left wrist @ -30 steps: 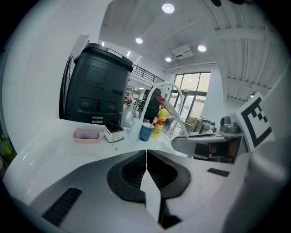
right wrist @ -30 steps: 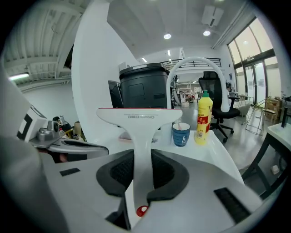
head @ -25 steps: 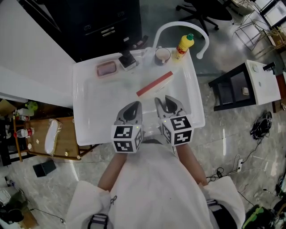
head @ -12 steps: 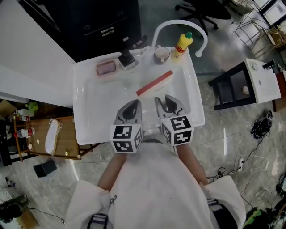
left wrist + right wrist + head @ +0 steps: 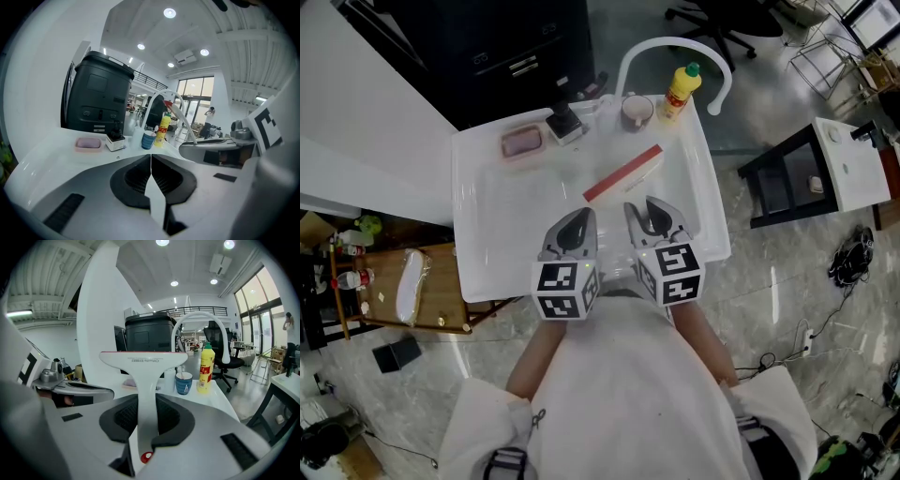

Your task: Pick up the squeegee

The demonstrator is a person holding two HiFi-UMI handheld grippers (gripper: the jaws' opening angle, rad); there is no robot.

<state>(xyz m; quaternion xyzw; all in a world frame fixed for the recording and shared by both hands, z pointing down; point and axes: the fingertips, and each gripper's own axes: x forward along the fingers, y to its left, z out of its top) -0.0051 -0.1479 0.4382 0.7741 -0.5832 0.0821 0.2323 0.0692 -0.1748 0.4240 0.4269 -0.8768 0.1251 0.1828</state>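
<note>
Squeegee clamped in my right tongs, left tongs shut on nothing

My right tongs (image 5: 146, 403) are closed on the slim white handle of the white plastic squeegee with a red rubber edge (image 5: 623, 174). The handle runs straight up between the dark pads, and a small red dot on it shows at its near end. From the head view the squeegee's blade reaches out at 12 o'clock from those tongs, slanted over the white surface (image 5: 487, 216), its right end farther from me than its left.

My left tongs (image 5: 151, 161) sit just beside the right ones, at their 9 o'clock. Their two tips meet on a thin line with nothing between them.

Along the far edge of the surface, a pink soap dish (image 5: 522, 142) lies at 11 o'clock. A small black-and-white box-shaped dispenser (image 5: 565, 124) stands just to its right. Near 12 o'clock stands a blue cup (image 5: 183, 383), and close at its right a yellow squeeze bottle with a green cap (image 5: 679, 91). A white curved tube (image 5: 675, 47) arches over these two.
</note>
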